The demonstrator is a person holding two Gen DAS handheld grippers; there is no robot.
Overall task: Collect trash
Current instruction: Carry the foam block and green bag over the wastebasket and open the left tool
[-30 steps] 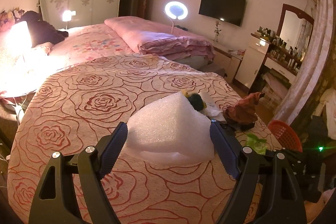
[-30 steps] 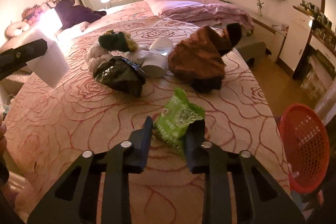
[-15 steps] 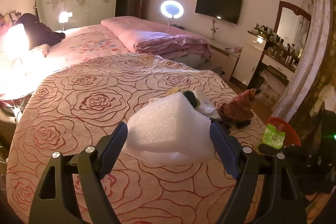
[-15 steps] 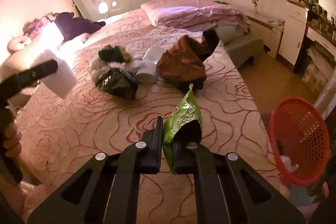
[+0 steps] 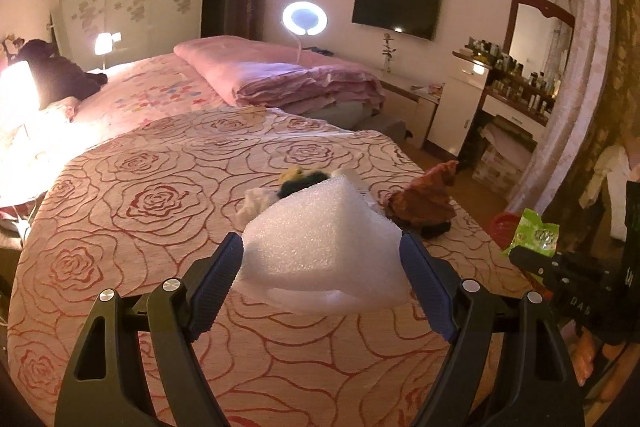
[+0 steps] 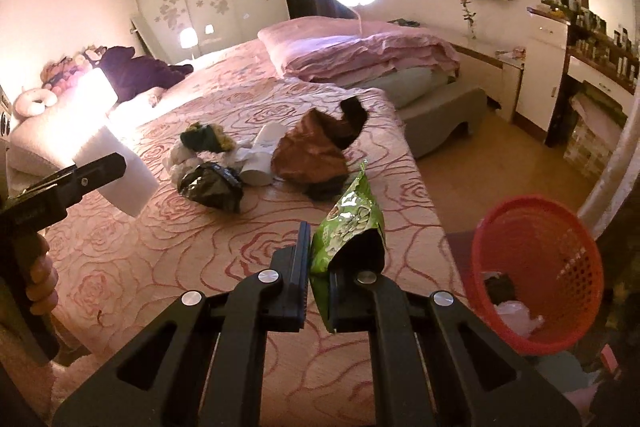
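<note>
My left gripper (image 5: 322, 267) is shut on a white foam sheet (image 5: 324, 247) and holds it above the rose-patterned bed (image 5: 160, 195); it also shows in the right wrist view (image 6: 120, 179). My right gripper (image 6: 318, 283) is shut on a green snack bag (image 6: 348, 223), lifted off the bed, also in the left wrist view (image 5: 534, 235). A red mesh basket (image 6: 536, 267) with some trash inside stands on the floor to the right. On the bed lie a black crumpled bag (image 6: 212, 187), a white cup (image 6: 264, 151), a brown bag (image 6: 316, 151) and a dark green wad (image 6: 202, 139).
A folded pink quilt (image 6: 360, 51) lies at the bed's far side. A grey bench (image 6: 440, 107) stands beside the bed. A dresser with bottles (image 6: 592, 39) lines the right wall. A bright lamp (image 6: 84, 99) glares at left.
My right gripper has closed on the green snack bag and lifted it off the bed, moving toward the red basket. My left gripper has kept hold of the foam sheet.
</note>
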